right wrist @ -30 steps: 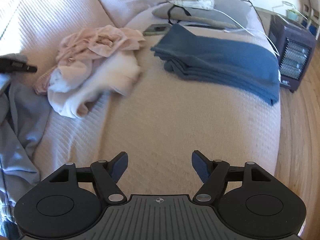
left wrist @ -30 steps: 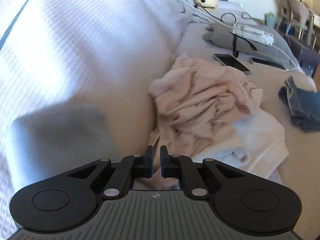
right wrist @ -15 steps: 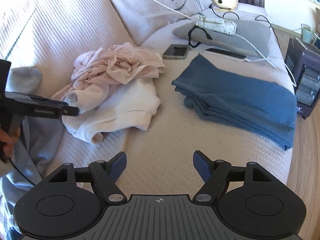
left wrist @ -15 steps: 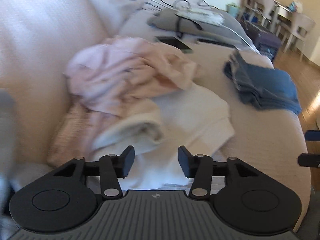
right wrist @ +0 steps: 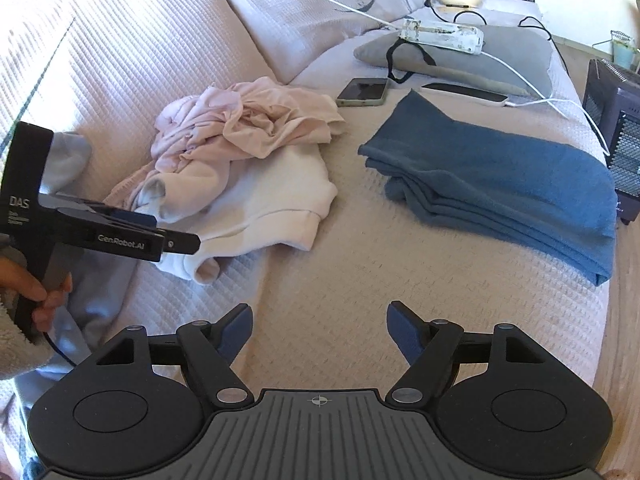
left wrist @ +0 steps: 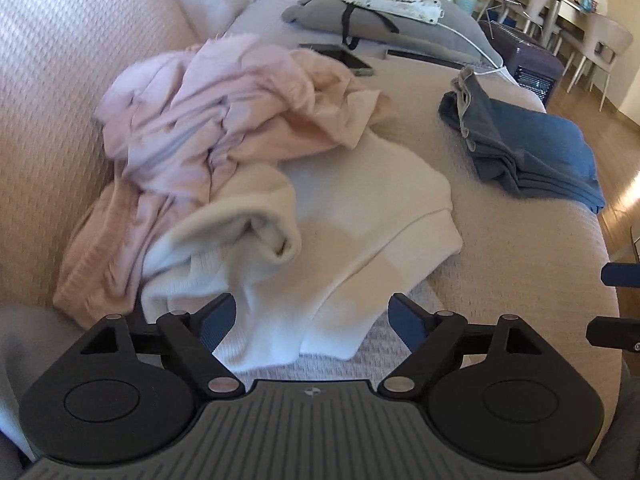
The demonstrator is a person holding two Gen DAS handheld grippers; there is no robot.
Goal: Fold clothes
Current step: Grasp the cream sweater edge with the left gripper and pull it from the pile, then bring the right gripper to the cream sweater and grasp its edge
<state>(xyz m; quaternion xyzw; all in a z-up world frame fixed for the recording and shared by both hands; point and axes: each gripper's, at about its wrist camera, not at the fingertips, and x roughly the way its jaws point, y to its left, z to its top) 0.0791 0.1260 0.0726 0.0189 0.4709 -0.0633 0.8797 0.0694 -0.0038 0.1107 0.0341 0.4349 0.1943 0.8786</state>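
Note:
A white sweater (left wrist: 360, 216) lies crumpled on the sofa seat, with a pink garment (left wrist: 224, 104) bunched on top of it. My left gripper (left wrist: 312, 316) hovers just over the sweater's near hem. Its jaws are opening, the hem lies below the gap, and the pads press on nothing. A folded blue garment (right wrist: 500, 184) rests to the right. My right gripper (right wrist: 320, 324) stands open over bare sofa cover, apart from all clothes. In the right wrist view the left gripper (right wrist: 188, 242) reaches in from the left, held by a hand (right wrist: 44, 300). A pale blue-grey garment (right wrist: 92, 292) lies beneath it.
A phone (right wrist: 363, 91) and a grey pillow (right wrist: 500, 56) carrying a white power strip (right wrist: 442, 34) with cables sit at the back. A dark heater (right wrist: 616, 128) stands off the seat's right end, on wooden floor. Chairs (left wrist: 592, 40) stand far right.
My left gripper swung from the sofa back down toward the clothes pile, and its jaws went from shut to wide. The right gripper tilted up slightly, its jaws staying open.

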